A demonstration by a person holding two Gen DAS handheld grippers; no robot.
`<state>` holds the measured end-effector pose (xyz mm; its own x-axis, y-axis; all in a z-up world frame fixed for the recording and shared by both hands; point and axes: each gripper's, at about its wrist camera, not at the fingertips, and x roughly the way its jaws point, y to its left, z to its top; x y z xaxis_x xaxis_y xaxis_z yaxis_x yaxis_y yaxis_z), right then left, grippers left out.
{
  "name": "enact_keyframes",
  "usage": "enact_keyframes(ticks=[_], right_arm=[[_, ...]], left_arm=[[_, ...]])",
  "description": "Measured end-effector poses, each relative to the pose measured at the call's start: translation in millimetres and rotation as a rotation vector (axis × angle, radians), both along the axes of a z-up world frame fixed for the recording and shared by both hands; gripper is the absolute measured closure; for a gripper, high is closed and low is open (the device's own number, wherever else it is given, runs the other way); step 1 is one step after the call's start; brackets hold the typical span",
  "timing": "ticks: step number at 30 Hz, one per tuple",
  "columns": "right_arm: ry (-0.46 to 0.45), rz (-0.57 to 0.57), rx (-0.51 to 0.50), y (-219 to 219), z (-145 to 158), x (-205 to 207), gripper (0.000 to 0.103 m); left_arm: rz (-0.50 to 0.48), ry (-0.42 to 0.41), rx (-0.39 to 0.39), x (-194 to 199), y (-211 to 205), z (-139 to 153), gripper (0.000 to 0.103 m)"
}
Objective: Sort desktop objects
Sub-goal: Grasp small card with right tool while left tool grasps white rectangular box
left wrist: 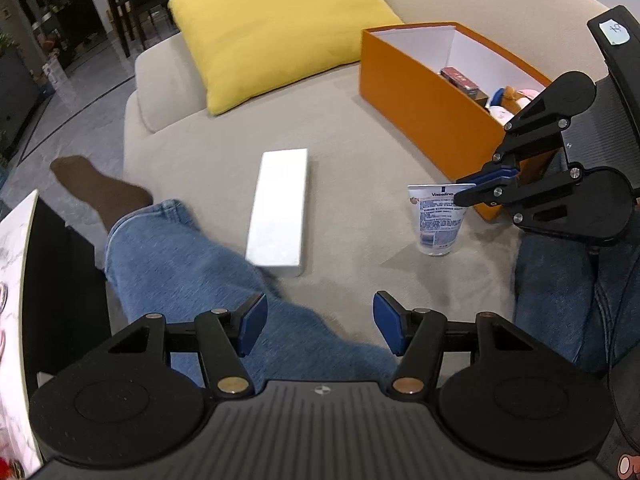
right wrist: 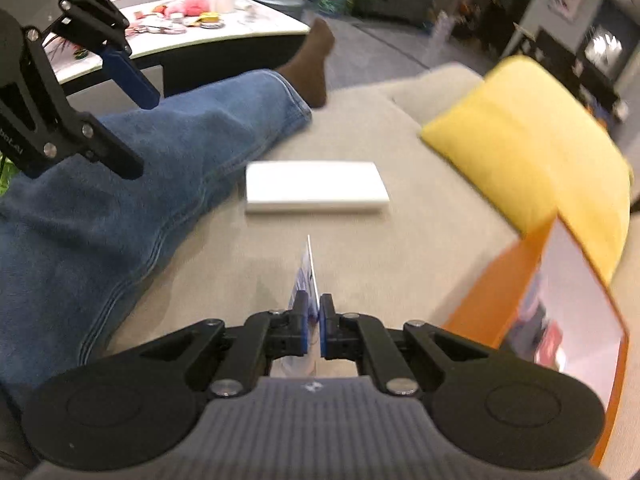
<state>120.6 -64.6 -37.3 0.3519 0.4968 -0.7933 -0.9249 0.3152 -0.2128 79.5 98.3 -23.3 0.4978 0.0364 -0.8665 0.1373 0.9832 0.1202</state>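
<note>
the vaseline tube [left wrist: 437, 218] is being pinched by its flat crimped end in the right gripper [right wrist: 314, 322], cap hanging down, the orange box [left wrist: 428, 116] lying just beside it; the left gripper [left wrist: 320, 322] is being held wide, empty.

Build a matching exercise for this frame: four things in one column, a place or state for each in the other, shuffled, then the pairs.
Things:
1. Vaseline tube
2. white box
3. orange box
4. left gripper

Places or states:
A. lying flat on the sofa seat, beside the jeans leg
B. open, nothing between its fingers
C. pinched at its flat end by the right gripper, cap hanging down
D. lid off, small items inside

Pairs: 1-C, 2-A, 3-D, 4-B
</note>
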Motion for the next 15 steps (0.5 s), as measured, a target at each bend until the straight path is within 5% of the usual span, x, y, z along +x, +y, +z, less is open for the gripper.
enact_keyframes(ticks=[15], right_arm=[[0.147, -0.081, 0.017, -10, 2, 27, 0.096]], left_arm=[[-0.017, 0.004, 0.038, 49, -13, -9, 0.034]])
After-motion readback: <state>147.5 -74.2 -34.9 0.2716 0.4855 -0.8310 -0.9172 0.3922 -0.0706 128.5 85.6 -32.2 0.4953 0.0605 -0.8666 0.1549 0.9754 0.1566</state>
